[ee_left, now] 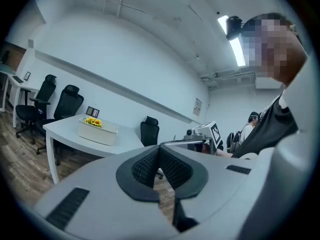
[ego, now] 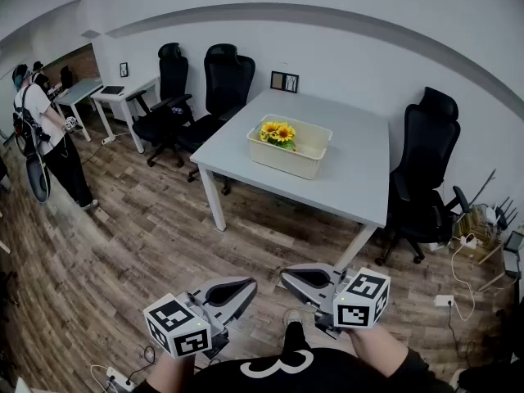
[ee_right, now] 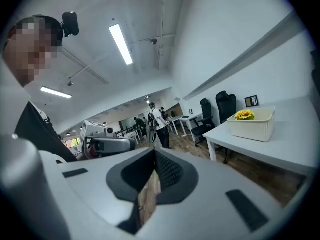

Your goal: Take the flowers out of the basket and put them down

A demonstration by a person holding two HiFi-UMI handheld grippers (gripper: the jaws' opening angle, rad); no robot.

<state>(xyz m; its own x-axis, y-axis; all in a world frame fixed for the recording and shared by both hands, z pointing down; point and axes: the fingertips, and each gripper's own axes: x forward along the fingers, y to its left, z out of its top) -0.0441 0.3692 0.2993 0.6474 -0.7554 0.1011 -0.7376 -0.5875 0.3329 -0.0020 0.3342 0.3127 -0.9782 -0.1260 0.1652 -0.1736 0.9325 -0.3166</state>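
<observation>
Currently left gripper (ego: pixel 236 291) and right gripper (ego: pixel 300 278) closed tight, empty, well short of table (ego: pixel 356 182). Flowers (ego: pixel 278 132) sit in basket (ego: pixel 304 167) toward table's far left corner. Risk: arriving unopened, jaws shove basket or crush blooms.

White table (ego: pixel 352 170) bears a basket (ego: pixel 282 160), perhaps a frame (ego: pixel 285 81).

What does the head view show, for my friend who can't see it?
A cream basket of yellow flowers sits on a white table in an office, with black chairs nearby. Low in front, the left gripper and right gripper are both shut and empty, well short of the table.
</observation>
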